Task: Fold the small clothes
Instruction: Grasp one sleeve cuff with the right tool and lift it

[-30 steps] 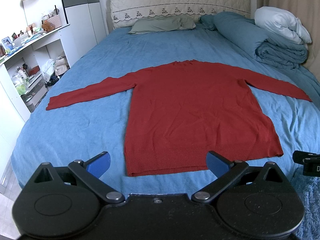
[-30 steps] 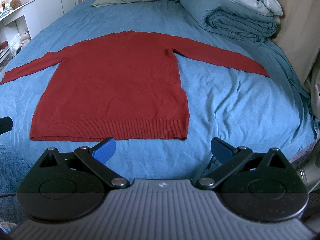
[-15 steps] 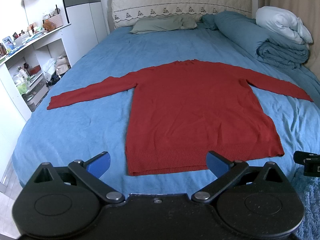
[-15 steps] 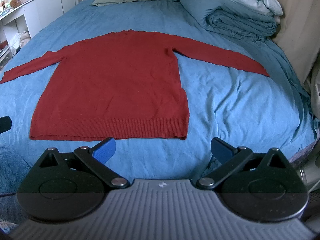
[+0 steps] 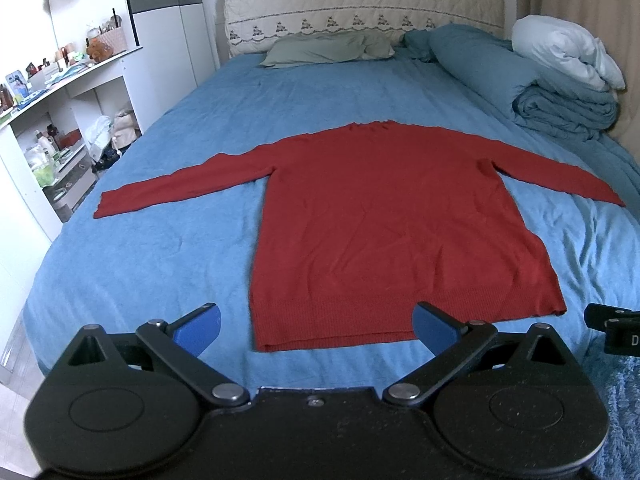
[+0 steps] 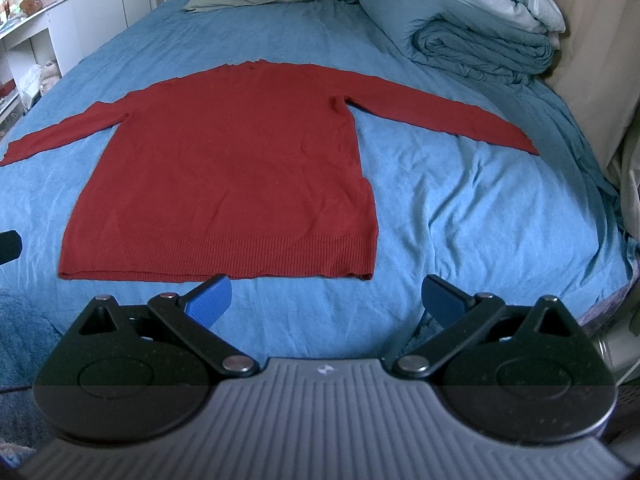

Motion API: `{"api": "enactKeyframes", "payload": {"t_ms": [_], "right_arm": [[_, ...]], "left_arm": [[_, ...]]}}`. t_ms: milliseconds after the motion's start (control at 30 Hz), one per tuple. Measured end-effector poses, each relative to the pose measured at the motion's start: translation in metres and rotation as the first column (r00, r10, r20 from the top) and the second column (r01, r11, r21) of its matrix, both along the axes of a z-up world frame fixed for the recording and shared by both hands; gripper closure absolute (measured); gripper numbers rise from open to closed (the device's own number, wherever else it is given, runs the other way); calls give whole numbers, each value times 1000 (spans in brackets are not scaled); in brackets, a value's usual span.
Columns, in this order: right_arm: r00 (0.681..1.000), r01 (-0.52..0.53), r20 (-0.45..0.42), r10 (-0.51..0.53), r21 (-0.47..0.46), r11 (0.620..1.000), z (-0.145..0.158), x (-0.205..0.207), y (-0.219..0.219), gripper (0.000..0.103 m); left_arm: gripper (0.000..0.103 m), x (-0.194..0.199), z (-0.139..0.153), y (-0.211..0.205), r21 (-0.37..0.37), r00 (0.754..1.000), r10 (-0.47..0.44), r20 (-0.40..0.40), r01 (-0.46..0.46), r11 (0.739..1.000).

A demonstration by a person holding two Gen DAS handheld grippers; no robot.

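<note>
Red sweater [image 5: 392,220] lay flat on blue bed [image 5: 160,240], hem near, collar far, sleeves spread left and right. I held left tongs [image 5: 316,326] wide, empty, above hem's left part; right tongs [image 6: 326,296] wide, empty, just near of hem's right corner. Each sleeve far from its tongs. Rolled duvet [image 6: 460,32] far right, pillow [image 5: 324,48] far; nothing blocked reach, I judged.

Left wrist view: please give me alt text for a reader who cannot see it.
A red long-sleeved sweater lies flat on a blue bedspread, both sleeves spread out, hem nearest the camera. The left tool hangs open just short of the hem, holding nothing. A green pillow and a rolled blue duvet lie near the headboard.
</note>
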State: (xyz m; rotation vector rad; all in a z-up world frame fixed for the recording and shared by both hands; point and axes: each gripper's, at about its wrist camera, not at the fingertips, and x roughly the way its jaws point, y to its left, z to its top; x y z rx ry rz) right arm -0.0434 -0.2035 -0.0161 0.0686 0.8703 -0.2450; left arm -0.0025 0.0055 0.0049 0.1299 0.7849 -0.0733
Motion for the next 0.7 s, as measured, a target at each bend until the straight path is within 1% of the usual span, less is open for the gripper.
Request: {"api": "enactKeyframes", "payload": {"t_ms": [167, 300, 400, 567, 633, 700], "right_arm": [[1000, 14, 6, -14, 2, 1000, 3, 2, -5, 0], [999, 35, 31, -35, 0, 999, 10, 9, -18, 0], [996, 65, 62, -65, -4, 998, 17, 22, -39, 0], [983, 139, 124, -135, -30, 990, 27, 58, -90, 0], [973, 177, 154, -170, -31, 984, 28, 78, -118, 0], [957, 228, 194, -217, -36, 973, 23, 96, -146, 0]], "left_arm": [[0, 5, 4, -5, 4, 1000, -10, 2, 10, 1000], [0, 24, 14, -20, 17, 999, -44, 29, 44, 999], [0, 49, 23, -37, 9, 996, -68, 59, 67, 998], [0, 107, 34, -74, 5, 987, -114, 118, 114, 993], [0, 137, 33, -92, -5, 982, -142, 121, 144, 990], [0, 167, 27, -110, -22, 981, -166, 104, 169, 985]]}}
